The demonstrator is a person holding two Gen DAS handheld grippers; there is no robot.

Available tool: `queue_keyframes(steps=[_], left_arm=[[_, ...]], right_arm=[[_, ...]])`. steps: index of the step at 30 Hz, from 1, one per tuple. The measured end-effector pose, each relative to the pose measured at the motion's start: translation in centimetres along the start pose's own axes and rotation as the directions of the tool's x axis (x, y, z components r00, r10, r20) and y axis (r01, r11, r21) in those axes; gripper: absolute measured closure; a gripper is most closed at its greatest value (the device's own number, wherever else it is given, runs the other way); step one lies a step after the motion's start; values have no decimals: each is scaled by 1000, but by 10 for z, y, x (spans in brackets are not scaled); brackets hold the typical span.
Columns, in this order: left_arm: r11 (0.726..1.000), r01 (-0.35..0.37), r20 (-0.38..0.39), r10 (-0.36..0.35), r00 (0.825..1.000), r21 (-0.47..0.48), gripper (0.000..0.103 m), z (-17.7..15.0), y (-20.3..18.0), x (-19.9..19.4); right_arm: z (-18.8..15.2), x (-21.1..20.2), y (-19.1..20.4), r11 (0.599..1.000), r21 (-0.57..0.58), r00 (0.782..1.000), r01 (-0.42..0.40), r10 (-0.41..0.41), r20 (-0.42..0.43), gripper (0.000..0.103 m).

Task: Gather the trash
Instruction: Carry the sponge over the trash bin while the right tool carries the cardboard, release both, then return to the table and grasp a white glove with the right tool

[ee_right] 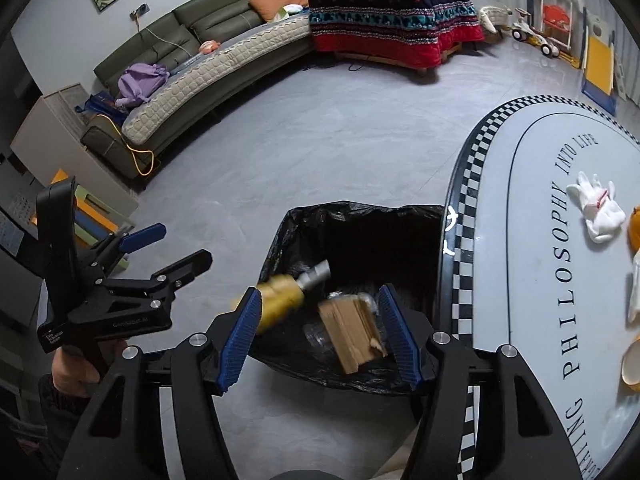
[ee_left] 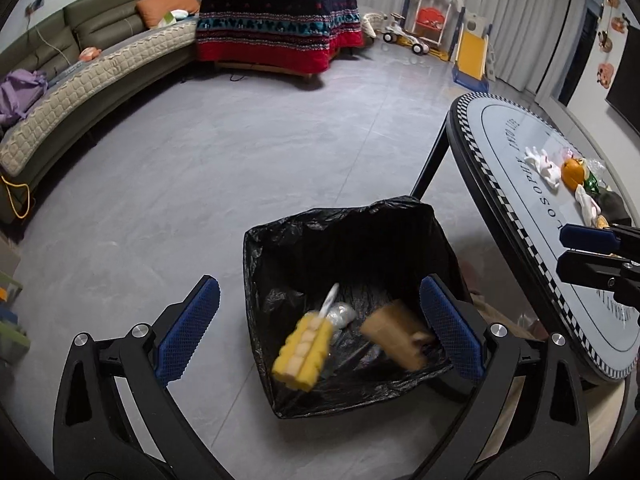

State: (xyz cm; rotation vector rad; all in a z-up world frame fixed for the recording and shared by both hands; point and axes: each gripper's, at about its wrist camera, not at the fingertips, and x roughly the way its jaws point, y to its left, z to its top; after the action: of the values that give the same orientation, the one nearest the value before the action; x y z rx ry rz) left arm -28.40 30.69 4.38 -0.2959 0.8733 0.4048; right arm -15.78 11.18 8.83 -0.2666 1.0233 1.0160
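Note:
A bin lined with a black bag [ee_left: 360, 232] [ee_right: 360, 216] stands on the floor beside the oval table [ee_left: 500, 120] [ee_right: 532, 152]. A yellow sponge brush [ee_left: 306, 348] [ee_right: 280, 298] and a brown cardboard piece [ee_left: 394, 334] [ee_right: 352, 330] are blurred inside the bin's mouth. My left gripper [ee_left: 316, 328] is open and empty above the bin; it also shows in the right wrist view [ee_right: 176, 246]. My right gripper [ee_right: 320, 332] is open and empty over the bin; it also shows in the left wrist view [ee_left: 576, 254]. Crumpled white tissues [ee_left: 544, 166] [ee_right: 598, 208] and an orange [ee_left: 573, 172] lie on the table.
A clear plastic item [ee_right: 318, 336] lies in the bin. A curved green sofa [ee_left: 80, 80] [ee_right: 192, 64] runs along the left wall. A quilt-covered table [ee_left: 280, 20] [ee_right: 396, 8] and toy slide [ee_left: 472, 52] stand at the back. Grey floor [ee_left: 240, 160] surrounds the bin.

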Motion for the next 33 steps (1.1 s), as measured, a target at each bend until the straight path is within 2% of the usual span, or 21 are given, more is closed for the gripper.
queue_keyframes(steps=[14,24,33], left_arm=[[994,51,-2,-51,999,100,6,9,-53,-1],[979,117,-2,-118,993,169,6,28,-113,1],[954,170,-29,-168,985,246,6,49,-177,17]], right_arm=[[-8,-33,-40,997,60,998,42,-45,50,41],[-13,-64,-85,991,110,993,82,-91,81,41],[-15,-88,-140,975,177,984,132,-151,98,41]])
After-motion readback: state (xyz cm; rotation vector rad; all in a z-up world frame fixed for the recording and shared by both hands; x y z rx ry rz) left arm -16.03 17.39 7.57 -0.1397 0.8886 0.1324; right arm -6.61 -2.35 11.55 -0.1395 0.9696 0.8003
